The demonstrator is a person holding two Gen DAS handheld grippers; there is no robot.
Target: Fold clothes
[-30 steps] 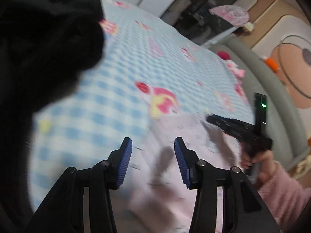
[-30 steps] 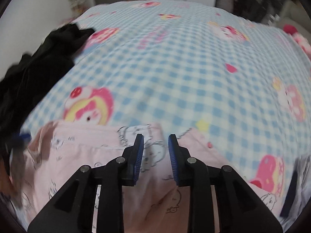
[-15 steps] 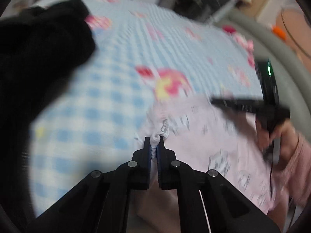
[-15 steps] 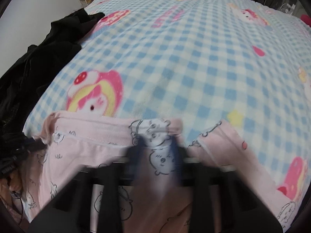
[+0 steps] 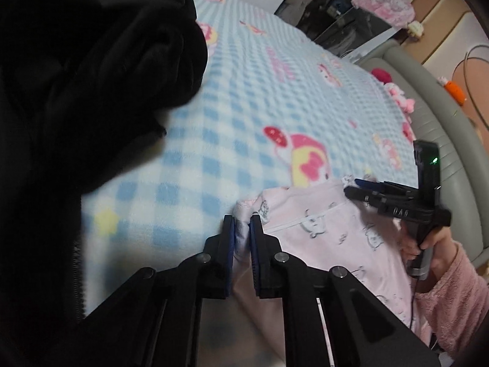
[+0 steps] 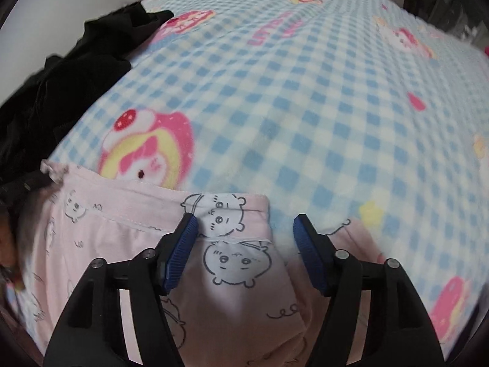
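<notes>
The pink garment (image 6: 128, 244) lies on the checked blanket (image 6: 305, 107), under and in front of both grippers. The left gripper (image 5: 242, 229) is pinching its corner; the jaws have just been opening a little, with cloth between them. The right gripper (image 6: 244, 235) stands spread over the top hem, its jaws just opening again, the pads off the cloth. The cloth looks thin, light and limp, so it probably sags and wrinkles. I think the hem corners are the best places to hold.
</notes>
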